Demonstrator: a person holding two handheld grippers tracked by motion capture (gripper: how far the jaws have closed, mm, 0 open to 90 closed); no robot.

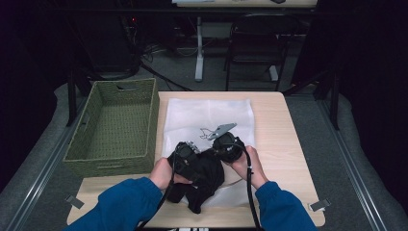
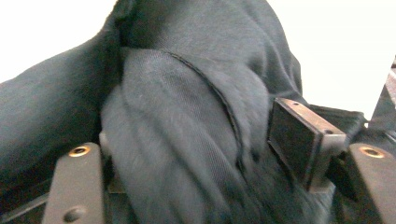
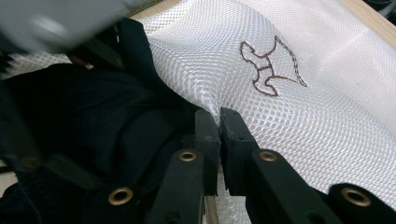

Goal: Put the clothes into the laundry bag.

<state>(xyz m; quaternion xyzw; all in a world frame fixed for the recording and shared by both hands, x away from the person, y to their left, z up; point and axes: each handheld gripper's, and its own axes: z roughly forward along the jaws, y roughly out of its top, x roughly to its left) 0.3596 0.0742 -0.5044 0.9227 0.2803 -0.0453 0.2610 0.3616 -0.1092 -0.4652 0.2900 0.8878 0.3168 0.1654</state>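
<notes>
A light wooden rectangular table (image 1: pixel 284 144) stands on grey carpet in a dark room, with a black chair (image 1: pixel 255 38) and the white leg of another desk (image 1: pixel 199 53) behind it and cables trailing on the floor. At the table's left edge sits an olive-green woven rectangular basket (image 1: pixel 91 115) with cut-out handles; its inside is bare. Beside the basket, a white mesh laundry bag (image 1: pixel 192 115) with a small brown outline drawing stitched on it (image 3: pixel 271 70) lies flat on the tabletop. A crumpled black cloth garment (image 1: pixel 207 178) rests at the bag's near end, close to the table's front edge, and seems to lie at the bag's mouth. A person in blue sleeves holds both tools over this spot. The left gripper (image 2: pixel 196 154) has its jaws spread, with a thick fold of the black garment lying between them; whether the pads press on the cloth I cannot tell. The right gripper (image 3: pixel 219 135) has its jaws drawn almost together, pinching the white mesh at the bag's edge right beside the dark cloth. In the high view the two grippers sit near each other, the right one (image 1: pixel 228 144) carrying a grey three-cornered plate on top.
</notes>
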